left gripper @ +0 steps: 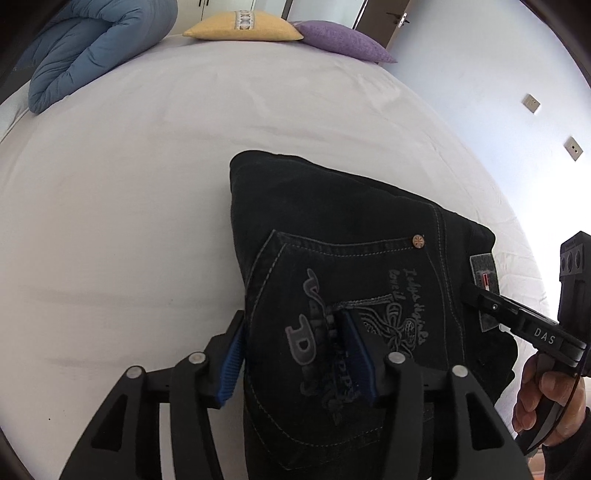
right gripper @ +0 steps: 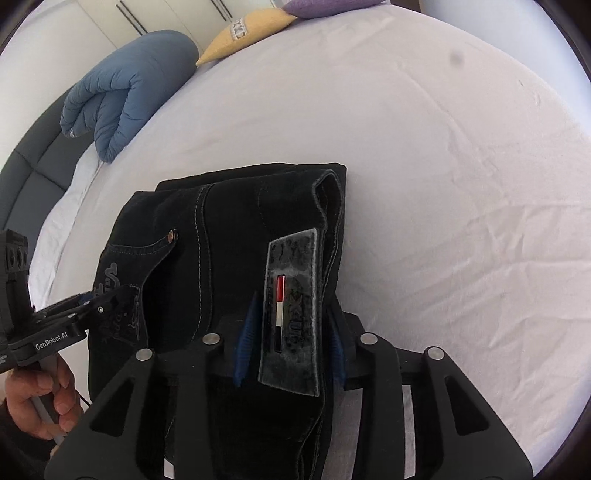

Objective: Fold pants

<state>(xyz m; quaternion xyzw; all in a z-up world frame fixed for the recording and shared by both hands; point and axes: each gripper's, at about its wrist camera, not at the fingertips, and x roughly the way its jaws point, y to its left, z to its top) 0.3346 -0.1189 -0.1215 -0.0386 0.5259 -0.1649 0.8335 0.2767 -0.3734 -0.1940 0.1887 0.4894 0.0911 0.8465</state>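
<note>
Black jeans (left gripper: 332,221) lie folded into a thick bundle on the white bed (left gripper: 147,184), back pocket with grey embroidery up. My left gripper (left gripper: 291,350) is shut on the pocket side of the bundle, its blue pads pinching the fabric. My right gripper (right gripper: 291,332) is shut on the waistband side of the jeans (right gripper: 229,221), around the grey leather patch (right gripper: 291,314). Each gripper shows in the other's view: the right (left gripper: 476,291) and the left (right gripper: 92,299).
A folded blue duvet (left gripper: 85,48) lies at the far left of the bed. A yellow pillow (left gripper: 243,26) and a purple pillow (left gripper: 343,40) sit at the head. The bed sheet (right gripper: 443,166) stretches wide beyond the jeans.
</note>
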